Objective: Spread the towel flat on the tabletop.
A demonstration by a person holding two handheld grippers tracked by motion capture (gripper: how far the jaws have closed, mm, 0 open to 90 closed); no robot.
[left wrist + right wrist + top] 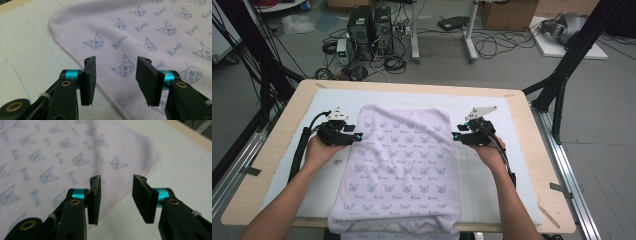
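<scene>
Towel [399,167] lies flat mid-surface, its near end hanging over the near edge. Left gripper [358,136] sits at the towel's left edge, right gripper [455,135] at its right edge. Both jaws spread, pinching nothing.

I'm working in what looks like a robotics or data-recording lab. At twelve o'clock beyond my wooden table [532,150], two black computer towers [371,26] stand on a bare grey floor [602,130] amid tangled cables [492,45]. Cardboard boxes [509,14] sit at one o'clock, and black metal frame struts [562,80] rise at three and nine o'clock.
</scene>
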